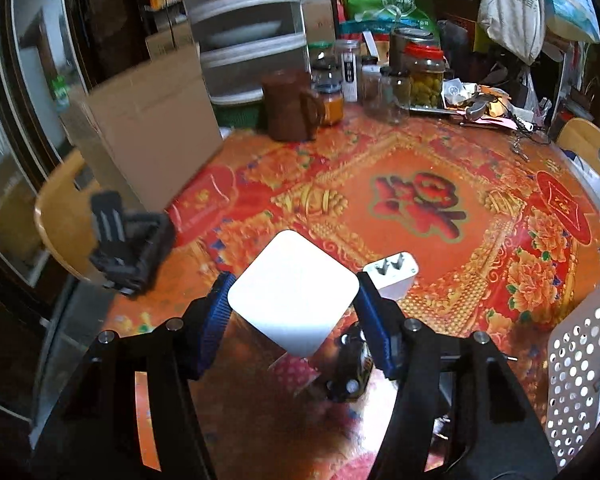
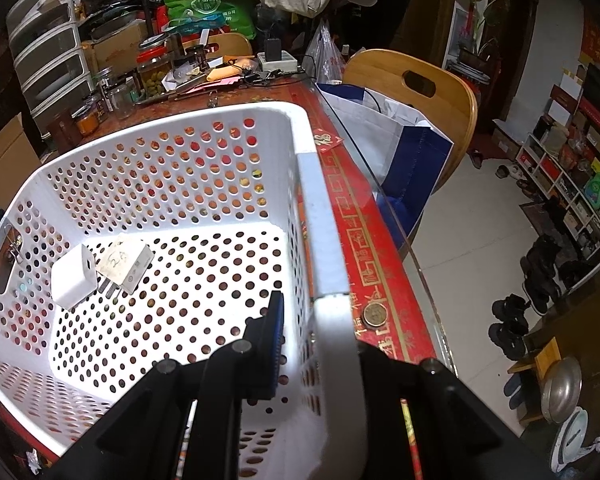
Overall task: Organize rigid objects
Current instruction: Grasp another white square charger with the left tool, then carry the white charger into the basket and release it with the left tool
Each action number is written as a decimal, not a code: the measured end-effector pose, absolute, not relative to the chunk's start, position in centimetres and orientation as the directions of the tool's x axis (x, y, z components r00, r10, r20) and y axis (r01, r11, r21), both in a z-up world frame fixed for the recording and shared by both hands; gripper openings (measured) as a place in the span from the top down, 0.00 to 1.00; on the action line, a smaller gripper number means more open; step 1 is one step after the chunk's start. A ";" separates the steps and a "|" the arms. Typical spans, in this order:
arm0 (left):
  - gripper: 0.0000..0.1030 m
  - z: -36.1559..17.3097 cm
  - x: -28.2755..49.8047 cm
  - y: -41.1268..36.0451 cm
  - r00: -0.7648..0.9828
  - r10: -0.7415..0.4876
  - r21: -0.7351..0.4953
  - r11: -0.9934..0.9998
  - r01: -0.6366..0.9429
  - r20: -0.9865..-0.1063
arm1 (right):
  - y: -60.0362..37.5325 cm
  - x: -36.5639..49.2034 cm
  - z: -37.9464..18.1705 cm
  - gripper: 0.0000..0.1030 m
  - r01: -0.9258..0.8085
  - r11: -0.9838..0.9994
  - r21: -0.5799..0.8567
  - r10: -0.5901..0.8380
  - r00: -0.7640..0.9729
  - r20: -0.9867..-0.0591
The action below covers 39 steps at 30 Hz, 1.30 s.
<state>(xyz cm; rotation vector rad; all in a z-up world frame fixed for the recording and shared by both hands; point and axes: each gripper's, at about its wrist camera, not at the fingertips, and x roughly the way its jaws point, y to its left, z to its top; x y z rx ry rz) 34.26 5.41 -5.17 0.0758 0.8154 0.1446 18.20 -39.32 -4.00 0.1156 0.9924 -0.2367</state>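
In the left wrist view my left gripper (image 1: 294, 304) is shut on a white rounded square box (image 1: 292, 306) and holds it above the red patterned table (image 1: 420, 200). A white plug adapter (image 1: 392, 274) lies on the table just right of it. A small dark object (image 1: 350, 368) lies under the right finger. In the right wrist view my right gripper (image 2: 320, 344) is shut on the right rim of the white perforated basket (image 2: 328, 216). Two white chargers (image 2: 100, 270) lie inside the basket. The basket also shows in the left wrist view (image 1: 580, 368) at the far right.
A black object (image 1: 130, 246) sits at the table's left edge by a cardboard box (image 1: 148, 140). A brown jug (image 1: 290, 106) and jars (image 1: 424, 76) stand at the back. A coin (image 2: 374, 314) lies right of the basket. Wooden chairs (image 2: 420, 92) flank the table.
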 end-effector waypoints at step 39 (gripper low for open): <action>0.44 3.5 22.1 -17.6 0.732 -0.005 0.280 0.922 0.267 -0.681 | -39.6 18.4 -4.1 0.87 0.194 0.980 0.034 -0.084 0.571 -0.817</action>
